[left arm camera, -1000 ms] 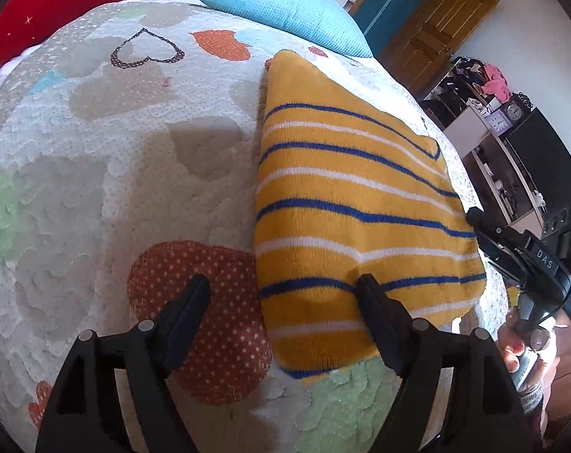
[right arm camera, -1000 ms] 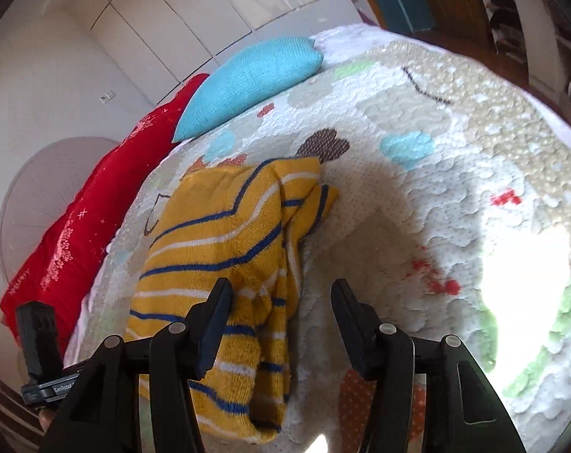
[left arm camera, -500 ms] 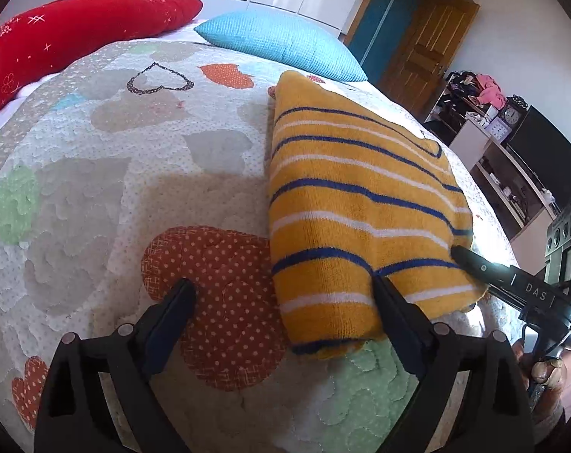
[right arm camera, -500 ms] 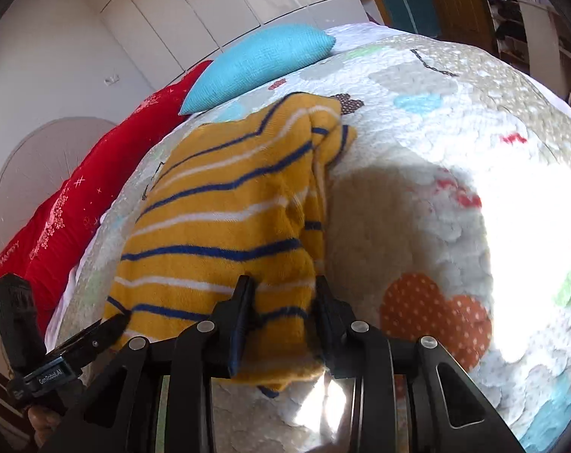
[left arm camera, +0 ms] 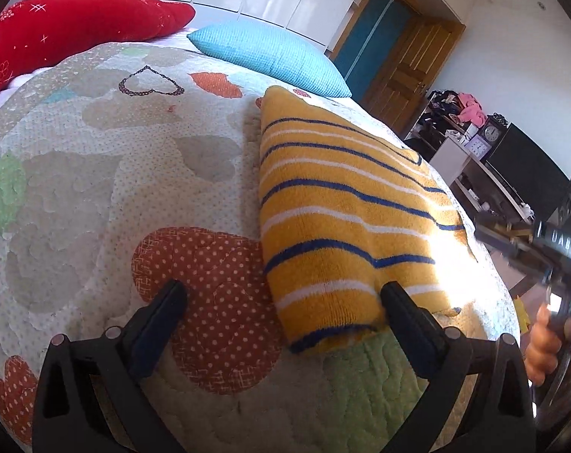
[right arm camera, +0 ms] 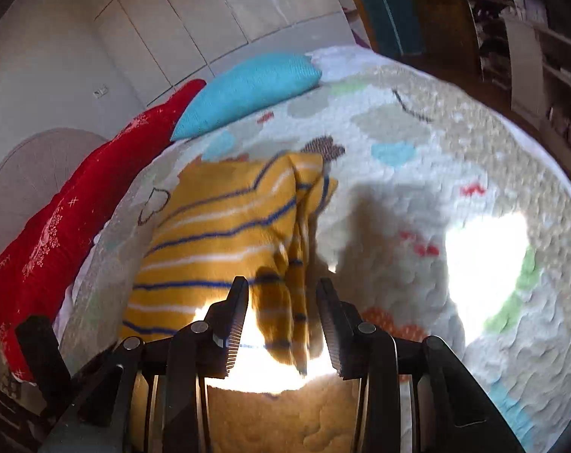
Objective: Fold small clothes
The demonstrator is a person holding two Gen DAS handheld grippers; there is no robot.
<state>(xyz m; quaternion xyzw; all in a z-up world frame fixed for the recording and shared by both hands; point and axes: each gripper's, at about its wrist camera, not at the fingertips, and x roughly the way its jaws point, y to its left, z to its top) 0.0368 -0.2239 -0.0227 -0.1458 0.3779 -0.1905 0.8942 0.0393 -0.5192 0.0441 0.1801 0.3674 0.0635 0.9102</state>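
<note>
A folded yellow sweater (left arm camera: 334,211) with blue and white stripes lies on the heart-patterned quilt (left arm camera: 96,173). My left gripper (left arm camera: 281,294) is open and low over the quilt, its right finger touching the sweater's near edge. In the right wrist view the sweater (right arm camera: 217,234) has its right edge bunched and lifted between the fingers of my right gripper (right arm camera: 283,287). The jaws stand a little apart with the fabric fold between them. The right gripper also shows in the left wrist view (left arm camera: 519,241), at the sweater's right side.
A blue pillow (left arm camera: 270,60) and a red pillow (left arm camera: 77,26) lie at the head of the bed. A shelf unit with clocks (left arm camera: 485,139), a dark screen (left arm camera: 527,173) and a wooden door (left arm camera: 406,64) stand beyond the bed's right edge.
My right gripper closed in on the sweater's right edge and now has the fold lifted between its fingers. My left gripper has dropped lower and drawn back slightly, staying open.
</note>
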